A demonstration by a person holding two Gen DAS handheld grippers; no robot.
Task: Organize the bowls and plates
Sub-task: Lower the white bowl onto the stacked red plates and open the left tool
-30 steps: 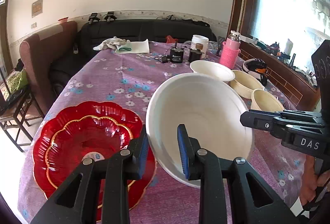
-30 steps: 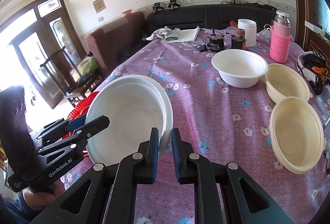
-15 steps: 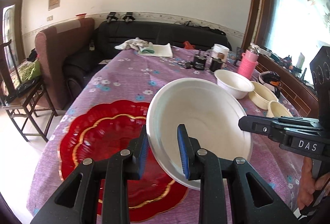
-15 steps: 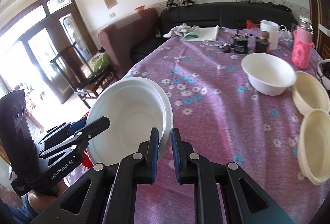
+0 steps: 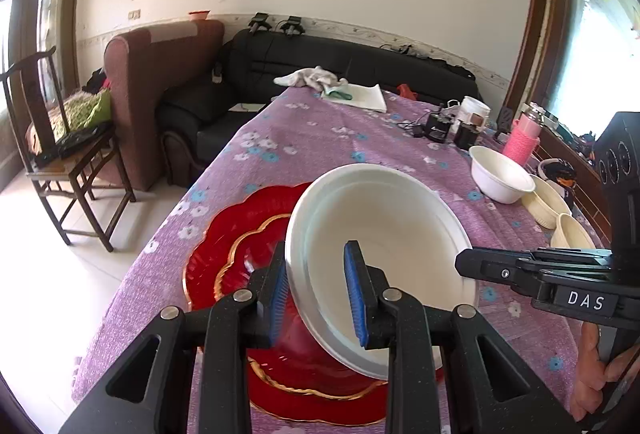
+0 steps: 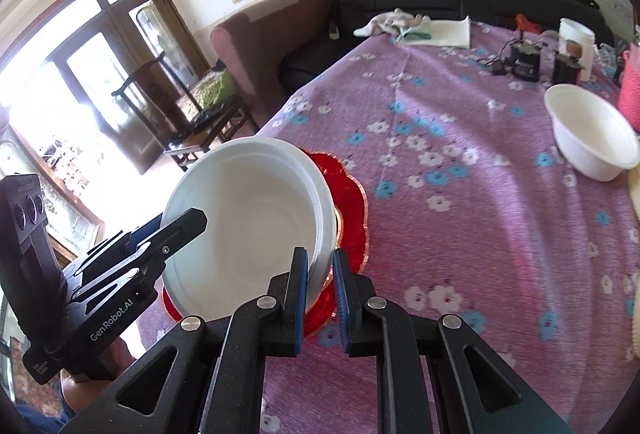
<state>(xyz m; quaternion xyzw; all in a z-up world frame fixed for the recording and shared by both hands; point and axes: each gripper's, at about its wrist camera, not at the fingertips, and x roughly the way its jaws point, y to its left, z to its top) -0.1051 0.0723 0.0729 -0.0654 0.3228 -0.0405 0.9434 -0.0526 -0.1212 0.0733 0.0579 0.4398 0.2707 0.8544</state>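
A large white bowl hangs tilted above the stacked red scalloped plates with gold rims. My left gripper is shut on its near-left rim, one blue pad inside and one outside. My right gripper is shut on the opposite rim. Each gripper shows in the other's view: the right gripper and the left gripper. A smaller white bowl and two cream bowls sit at the table's right side.
The purple flowered tablecloth covers the table. A pink bottle, a white jar and black devices stand at the far right, cloths at the far end. A wooden chair and an armchair stand left of the table.
Both grippers have carried the white bowl to the left across the table. It now hangs over the red plates, which it was beside a second ago.
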